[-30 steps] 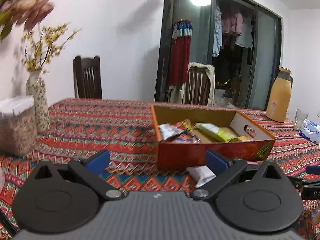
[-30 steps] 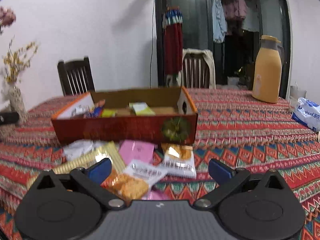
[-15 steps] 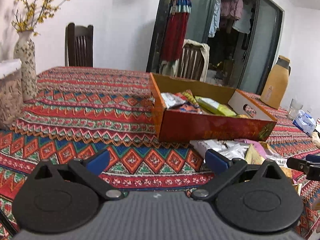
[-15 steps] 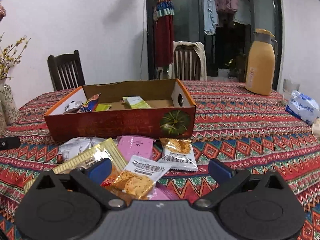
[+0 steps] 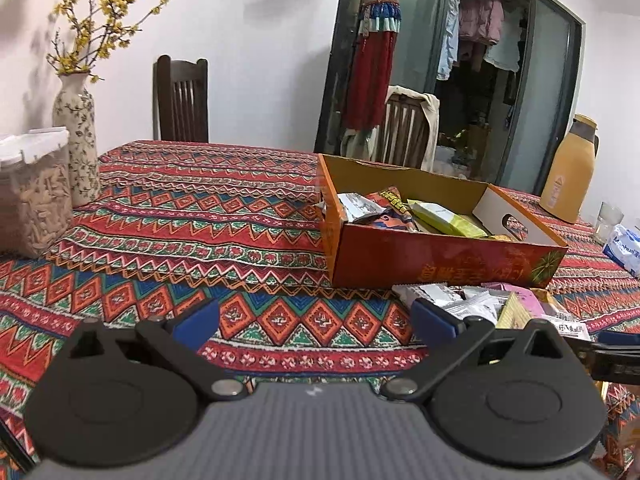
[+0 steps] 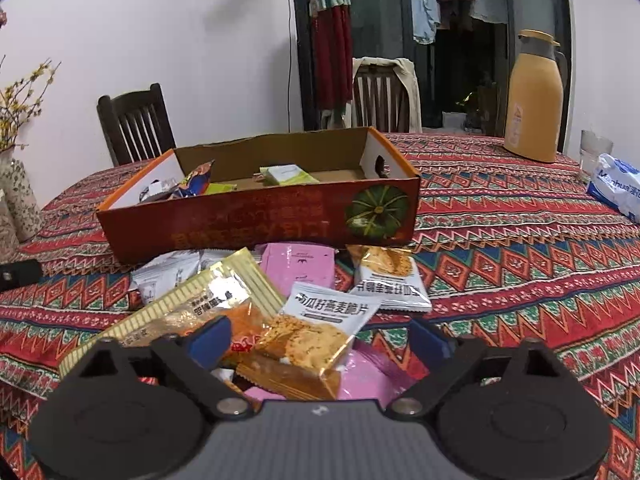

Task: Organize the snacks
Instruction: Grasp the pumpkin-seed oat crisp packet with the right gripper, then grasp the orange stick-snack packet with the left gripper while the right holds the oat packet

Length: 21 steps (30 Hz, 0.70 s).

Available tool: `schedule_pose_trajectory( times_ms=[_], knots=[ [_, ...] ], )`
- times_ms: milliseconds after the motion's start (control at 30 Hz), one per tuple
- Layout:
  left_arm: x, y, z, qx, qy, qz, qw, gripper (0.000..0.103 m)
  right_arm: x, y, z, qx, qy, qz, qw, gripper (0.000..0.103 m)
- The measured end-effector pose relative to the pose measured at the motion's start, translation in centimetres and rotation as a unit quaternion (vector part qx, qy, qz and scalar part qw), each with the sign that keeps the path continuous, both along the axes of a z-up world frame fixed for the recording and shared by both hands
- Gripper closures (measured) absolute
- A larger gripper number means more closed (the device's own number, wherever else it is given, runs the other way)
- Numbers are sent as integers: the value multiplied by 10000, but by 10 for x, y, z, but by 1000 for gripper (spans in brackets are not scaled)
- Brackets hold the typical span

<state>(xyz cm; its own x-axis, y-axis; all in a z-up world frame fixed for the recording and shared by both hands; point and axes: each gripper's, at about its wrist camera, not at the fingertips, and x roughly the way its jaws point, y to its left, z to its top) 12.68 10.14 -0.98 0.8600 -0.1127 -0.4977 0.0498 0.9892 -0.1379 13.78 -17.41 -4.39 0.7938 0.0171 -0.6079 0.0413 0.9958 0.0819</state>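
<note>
Right fingers (image 6: 322, 336), unclenched, are narrowing around one cracker packet (image 6: 316, 328) pointing toward the box (image 6: 256, 220); left fingers (image 5: 316, 320) are gaping, gripping nothing.

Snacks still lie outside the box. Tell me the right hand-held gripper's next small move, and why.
Probably finish closing the right hand-held gripper on the cracker packet: its jaws have just been closing, the packet lies between them unpinched, and the box behind has room.
</note>
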Motion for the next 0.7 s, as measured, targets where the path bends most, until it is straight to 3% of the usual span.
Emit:
schedule_pose_trajectory(
  times_ms=[200, 400, 700],
  knots=[
    [-14, -7, 5, 30, -42, 210, 9998, 0, 8, -2, -7, 145, 133, 63, 9998, 52],
    [-19, -28, 9, 113, -43, 141, 9998, 0, -1, -11, -4, 319, 18, 341, 9989, 62],
    [-14, -83, 2, 578, 250, -410, 9972, 0, -21, -35, 6, 619, -447, 523, 9957, 62]
  ],
)
